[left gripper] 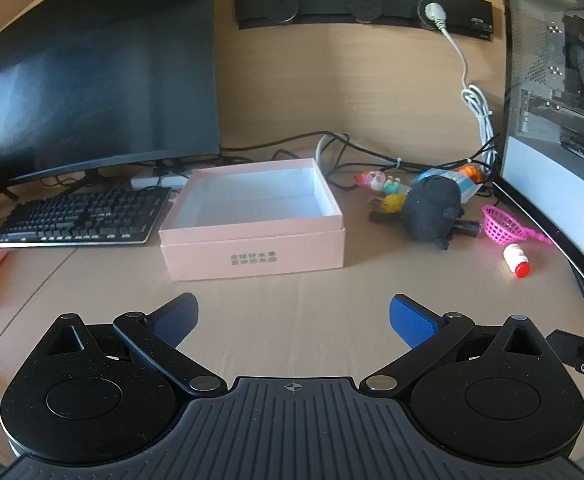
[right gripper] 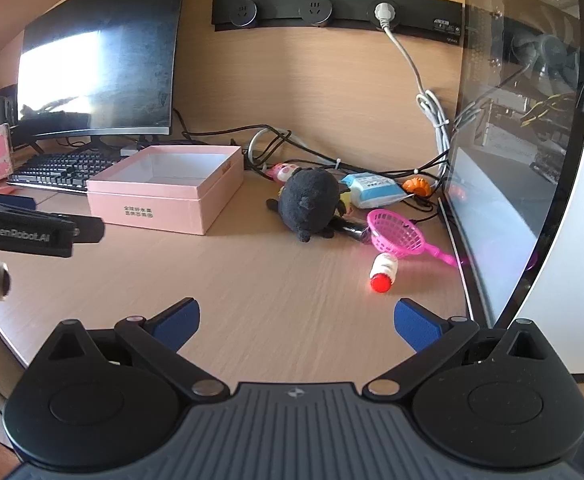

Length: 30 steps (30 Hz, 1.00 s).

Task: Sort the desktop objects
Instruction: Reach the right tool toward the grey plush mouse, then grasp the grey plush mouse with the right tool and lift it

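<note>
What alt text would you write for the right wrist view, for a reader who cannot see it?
The open right hand-held gripper hovers over a wooden desk, holding nothing. Ahead lie a small white bottle with a red cap, a pink toy net, a black plush toy and an empty pink box. A monitor and keyboard stand behind on the left.

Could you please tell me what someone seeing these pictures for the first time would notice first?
Probably the open pale pink cardboard box sitting empty mid-desk, right of the black keyboard. Next, the toy clutter to its right: a dark grey plush animal, a bright pink plastic net scoop and a small white bottle with a red cap lying near the glass-sided computer case.
</note>
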Each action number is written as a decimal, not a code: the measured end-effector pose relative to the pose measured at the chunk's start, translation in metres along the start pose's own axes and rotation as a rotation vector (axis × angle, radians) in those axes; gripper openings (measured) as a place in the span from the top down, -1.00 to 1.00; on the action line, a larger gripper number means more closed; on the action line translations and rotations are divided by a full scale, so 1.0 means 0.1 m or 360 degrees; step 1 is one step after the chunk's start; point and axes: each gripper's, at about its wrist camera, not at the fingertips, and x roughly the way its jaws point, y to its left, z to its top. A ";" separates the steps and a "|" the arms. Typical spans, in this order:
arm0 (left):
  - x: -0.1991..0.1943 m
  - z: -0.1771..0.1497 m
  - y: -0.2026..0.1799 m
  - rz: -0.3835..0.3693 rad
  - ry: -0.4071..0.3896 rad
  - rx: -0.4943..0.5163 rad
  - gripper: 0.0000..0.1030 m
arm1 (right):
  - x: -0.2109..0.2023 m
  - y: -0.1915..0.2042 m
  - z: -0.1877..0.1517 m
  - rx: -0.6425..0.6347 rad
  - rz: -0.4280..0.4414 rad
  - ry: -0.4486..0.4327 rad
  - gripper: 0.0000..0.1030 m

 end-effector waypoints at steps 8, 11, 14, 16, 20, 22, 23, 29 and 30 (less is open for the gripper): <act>-0.03 0.05 -0.01 -0.0058 -0.0050 0.0022 -1.00 | 0.02 0.02 -0.01 0.0012 -0.0004 0.0006 -1.00; 0.04 0.05 0.04 -0.0084 0.0032 0.0009 -1.00 | 0.05 0.02 -0.01 0.0017 -0.0040 0.0018 -1.00; 0.14 0.04 0.07 -0.0074 0.0103 0.0038 -1.00 | 0.15 -0.02 0.00 0.0009 -0.0077 0.0051 -1.00; 0.17 0.04 0.08 -0.0058 0.0110 0.0068 -1.00 | 0.24 -0.04 0.02 -0.0009 -0.0131 0.0067 -1.00; 0.20 0.06 0.15 -0.0046 0.0103 0.0108 -1.00 | 0.44 -0.05 0.10 -0.0057 -0.0154 0.0069 -1.00; 0.22 0.08 0.19 -0.0052 0.0111 0.0118 -1.00 | 0.58 -0.01 0.21 -0.0114 -0.0145 0.0047 -1.00; 0.24 0.10 0.21 -0.0059 0.0122 0.0121 -1.00 | 0.66 0.02 0.28 -0.0150 -0.0150 0.0027 -1.00; 0.29 0.20 0.35 -0.0090 0.0118 0.0102 -1.00 | 1.42 0.12 0.77 -0.0162 -0.0120 -0.0025 -1.00; 0.29 0.20 0.38 -0.0091 0.0117 0.0100 -1.00 | 1.58 0.12 0.85 -0.0144 -0.0118 -0.0020 -1.00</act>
